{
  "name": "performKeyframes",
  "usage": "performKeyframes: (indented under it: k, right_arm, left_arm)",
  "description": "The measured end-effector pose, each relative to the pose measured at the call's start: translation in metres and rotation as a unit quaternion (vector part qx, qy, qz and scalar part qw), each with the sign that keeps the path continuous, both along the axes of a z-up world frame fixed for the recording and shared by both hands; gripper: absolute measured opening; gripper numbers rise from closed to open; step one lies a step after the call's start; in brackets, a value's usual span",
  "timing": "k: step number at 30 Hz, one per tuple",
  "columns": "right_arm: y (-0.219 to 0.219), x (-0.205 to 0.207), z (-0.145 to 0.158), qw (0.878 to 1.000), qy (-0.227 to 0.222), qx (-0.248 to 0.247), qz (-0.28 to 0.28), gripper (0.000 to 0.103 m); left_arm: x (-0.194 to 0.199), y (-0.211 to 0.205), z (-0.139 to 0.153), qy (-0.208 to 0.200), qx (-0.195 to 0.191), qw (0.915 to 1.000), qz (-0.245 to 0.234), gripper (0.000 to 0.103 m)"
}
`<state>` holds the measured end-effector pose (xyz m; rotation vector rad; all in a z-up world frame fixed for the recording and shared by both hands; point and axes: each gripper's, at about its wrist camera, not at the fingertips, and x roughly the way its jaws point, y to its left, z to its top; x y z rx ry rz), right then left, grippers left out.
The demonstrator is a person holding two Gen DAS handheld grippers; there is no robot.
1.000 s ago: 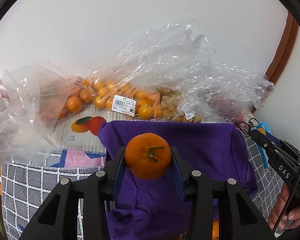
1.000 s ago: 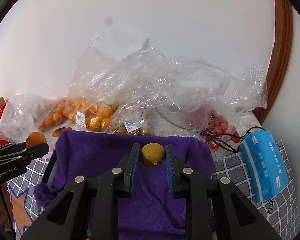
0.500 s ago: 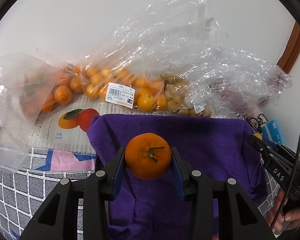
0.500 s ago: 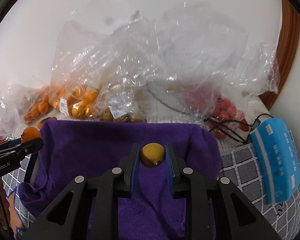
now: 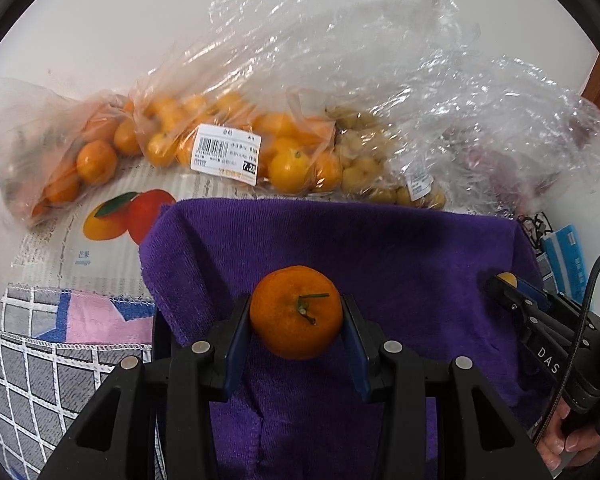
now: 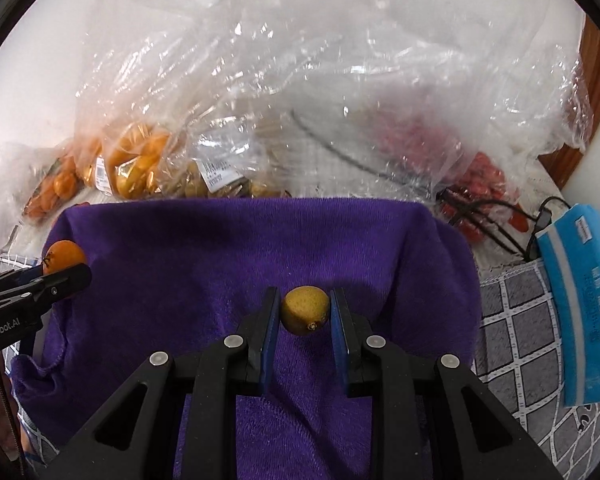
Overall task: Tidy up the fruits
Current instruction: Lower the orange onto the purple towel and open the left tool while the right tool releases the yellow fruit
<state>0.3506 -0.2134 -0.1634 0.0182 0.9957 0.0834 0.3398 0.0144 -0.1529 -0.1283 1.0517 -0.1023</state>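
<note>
1. Fruit is riding in both tools: the left gripper point(image 5: 296, 320) is clamping a stemmed orange mandarin point(image 5: 296, 312), and the right gripper point(image 6: 305, 316) is squeezing a small yellow kumquat-like fruit point(image 6: 305, 315) between its blue pads.
2. Both are sinking closer to the purple towel point(image 5: 380, 248) than a second ago, grips unchanged; the towel is filling more of each view, so I judge the set-down is approaching.
3. Beyond the towel's far edge, crinkled clear bags are lying against the wall: bagged mandarins point(image 5: 284, 160) at far left, small red fruit point(image 6: 480, 176) at far right.
4. A blue packet point(image 6: 580, 312) and black cord are lying right of the towel, clear of the drop.
5. Nothing is blocking the towel's middle; the two grippers are keeping well apart.
</note>
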Motion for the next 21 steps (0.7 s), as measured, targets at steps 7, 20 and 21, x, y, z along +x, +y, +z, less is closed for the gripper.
performKeyframes:
  k: [7, 20, 21]
  right_arm:
    - [-0.004, 0.003, -0.012, 1.0, 0.015, 0.001, -0.006, 0.024]
    - [0.003, 0.004, -0.01, 1.0, 0.018, -0.006, 0.003, 0.038]
    - [0.004, 0.002, -0.008, 1.0, 0.015, -0.005, 0.005, 0.045]
  left_arm:
    - [0.002, -0.004, -0.011, 0.011, 0.005, 0.9999, -0.002, 0.041]
    - [0.01, -0.006, -0.014, 0.017, 0.009, 0.9998, -0.006, 0.041]
    - [0.009, -0.006, -0.013, 0.017, 0.007, 0.9998, -0.006, 0.041]
